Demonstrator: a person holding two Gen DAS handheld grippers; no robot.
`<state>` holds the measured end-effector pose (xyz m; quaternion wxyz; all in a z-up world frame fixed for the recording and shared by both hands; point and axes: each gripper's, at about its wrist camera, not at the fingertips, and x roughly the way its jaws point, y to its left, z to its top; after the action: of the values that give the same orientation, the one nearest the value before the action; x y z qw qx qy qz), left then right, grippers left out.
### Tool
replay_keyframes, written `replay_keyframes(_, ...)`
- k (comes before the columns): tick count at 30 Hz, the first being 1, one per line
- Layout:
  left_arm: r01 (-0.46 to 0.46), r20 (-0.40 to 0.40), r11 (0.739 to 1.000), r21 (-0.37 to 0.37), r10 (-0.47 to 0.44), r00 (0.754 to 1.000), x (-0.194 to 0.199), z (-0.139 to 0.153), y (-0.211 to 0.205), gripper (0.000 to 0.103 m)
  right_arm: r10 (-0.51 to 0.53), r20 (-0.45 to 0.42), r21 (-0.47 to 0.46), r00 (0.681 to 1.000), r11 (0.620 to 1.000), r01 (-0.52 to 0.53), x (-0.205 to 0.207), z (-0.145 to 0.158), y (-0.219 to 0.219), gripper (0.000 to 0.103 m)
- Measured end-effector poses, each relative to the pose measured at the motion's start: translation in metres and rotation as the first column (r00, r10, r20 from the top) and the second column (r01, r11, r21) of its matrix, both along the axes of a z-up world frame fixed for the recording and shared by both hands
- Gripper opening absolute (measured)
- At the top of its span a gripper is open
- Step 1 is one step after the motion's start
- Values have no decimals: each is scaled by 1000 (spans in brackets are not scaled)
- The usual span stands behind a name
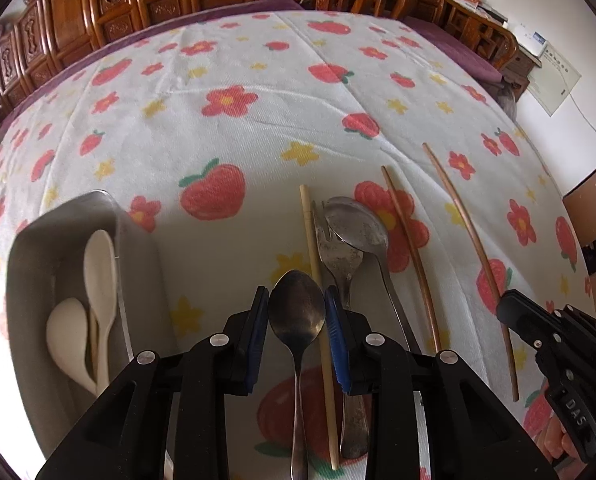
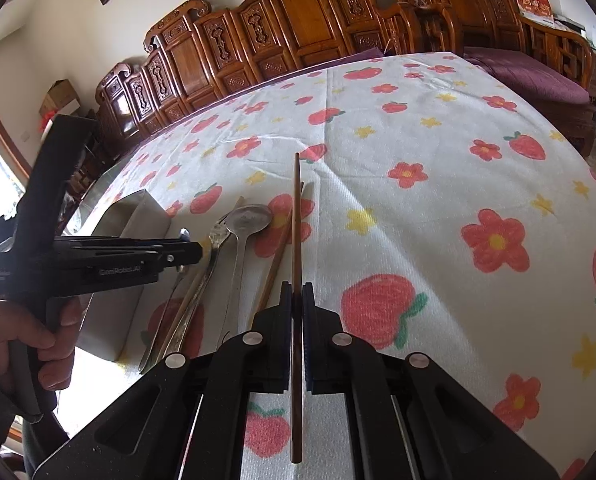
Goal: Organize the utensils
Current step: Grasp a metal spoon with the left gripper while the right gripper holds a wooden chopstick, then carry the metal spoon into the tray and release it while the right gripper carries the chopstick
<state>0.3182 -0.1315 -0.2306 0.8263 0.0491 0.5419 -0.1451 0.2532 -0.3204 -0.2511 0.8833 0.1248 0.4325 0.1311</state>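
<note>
While scanning across from the far left: grey tray [image 1: 21, 280] sitting on the desk [image 1: 257, 112], two white spoons [image 1: 99, 264] already lying inside it.

Next over, left tool [image 1: 295, 292] clamped across the bowl of a small steel teaspoon [image 1: 296, 316], blue pads touching both rims, handle trailing back underneath. Can't tell whether lifted clear of the desk or just resting on it. Bit of a sketchy hold tbh: smooth, curved, hard metal, so likely to squirt out or swivel between the pads. Probably safer taken on the narrow neck just behind the bowl. Light and stiff though, so no worries about weight or bending.

Just right of that, flat on the desk: a pale bamboo chopstick [image 1: 312, 240], a worn metal fork [image 1: 332, 256], a big metal spoon [image 1: 356, 224] right up against the fork's tines, then a reddish-brown chopstick [image 1: 410, 248]. All packed close, so worth picking from the outside in.

Furthest right, right tool [image 2: 296, 286] pinched tight on the second brown chopstick [image 2: 296, 220], gripped toward its near end, far tip pointing away. Thin, rigid, nearly weightless, but prone to rolling or pivoting in the pads. Better held nearer mid-length and kept level. Presumably bound for the tray, same as the teaspoon.
</note>
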Motion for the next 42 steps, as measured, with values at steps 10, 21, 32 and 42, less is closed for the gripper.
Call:
replay_keyframes(10,2,130,998,-57,5,991,-48,49,16,26,9,38,-35,999,999,-8,-11,6,4,6)
replay_keyframes(21,-9,226,992,-127,38,973,-83,90,38,26,31,80,-91,996,996,-24,-32,25,15,6)
replay_keyframes(32,-45,293,988,-147,87,952,-91,120,73,26,84,110,-114,990,991,-71,-47,52,41,6)
replay_keyframes(42,-91,307,979,-185,145,940,-82,139,108,26,112,127,-112,986,989,-97,-43,82,63,6)
